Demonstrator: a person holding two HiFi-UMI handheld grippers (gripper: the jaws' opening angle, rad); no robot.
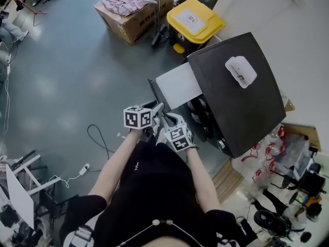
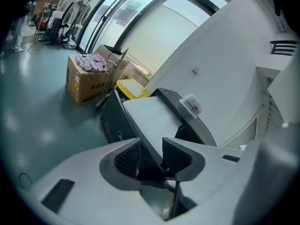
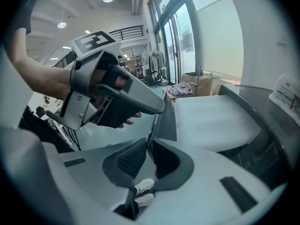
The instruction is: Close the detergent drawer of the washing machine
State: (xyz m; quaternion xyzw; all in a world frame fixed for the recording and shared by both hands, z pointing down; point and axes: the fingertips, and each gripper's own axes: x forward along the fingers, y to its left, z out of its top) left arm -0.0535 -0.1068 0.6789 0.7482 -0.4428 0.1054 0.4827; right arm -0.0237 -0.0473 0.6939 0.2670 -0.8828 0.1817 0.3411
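Note:
The washing machine (image 1: 241, 99) has a dark top, and its detergent drawer (image 1: 177, 85) stands pulled out toward me, pale inside, with a thin dark front panel (image 1: 153, 92). Both grippers sit side by side at that panel. In the left gripper view, my left gripper (image 2: 152, 156) straddles the panel's edge (image 2: 140, 139) with a gap at the pads, so it is open. In the right gripper view, my right gripper (image 3: 149, 156) has its pads closed against the same thin edge (image 3: 154, 125). The left gripper (image 3: 157, 109) shows there just above, held by a hand.
A yellow-lidded bin (image 1: 195, 20) and a cardboard box of clothes (image 1: 128, 9) stand on the floor beyond the machine. A white card (image 1: 240, 71) lies on the machine's top. A cable (image 1: 97, 138) runs over the grey floor at my left, and clutter sits at right.

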